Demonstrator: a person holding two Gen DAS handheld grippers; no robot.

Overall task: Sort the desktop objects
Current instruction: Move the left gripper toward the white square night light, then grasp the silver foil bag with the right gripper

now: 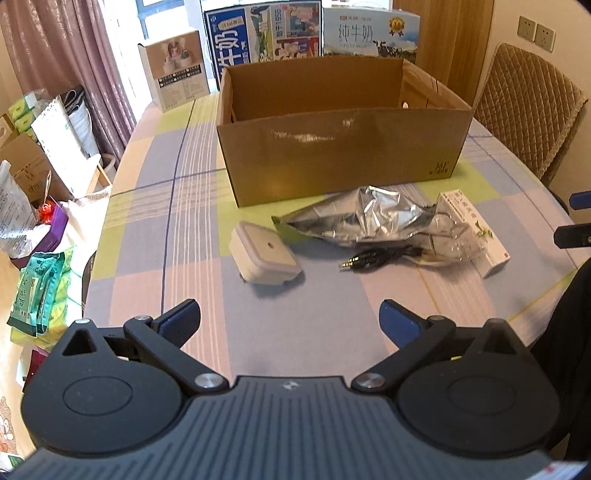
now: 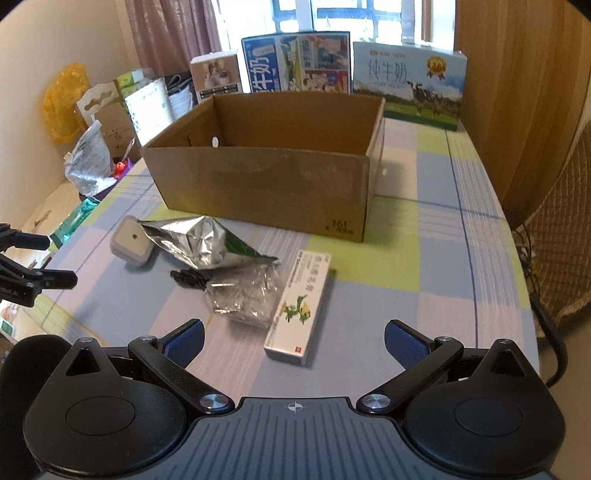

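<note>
Checked pastel tablecloth (image 1: 155, 206) covered table; curtained window (image 2: 295, 14) behind. Open cardboard box (image 1: 332, 147) sat mid-table (milk cartons (image 2: 406, 81) beyond). Foil pouch (image 1: 362, 218), white charger (image 1: 264, 256), black cable (image 1: 376, 258), medicine carton (image 2: 301, 306) lay before box. Left gripper (image 1: 290, 317) and right gripper (image 2: 293, 338) hovered, jaws spread, empty.

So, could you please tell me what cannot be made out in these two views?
- Floor of the open brown cardboard box: hidden by its front wall, both views.
- Black audio cable: mostly under the crumpled silver foil pouch, right wrist view.
- Small print on the long white carton: blurred.
</note>
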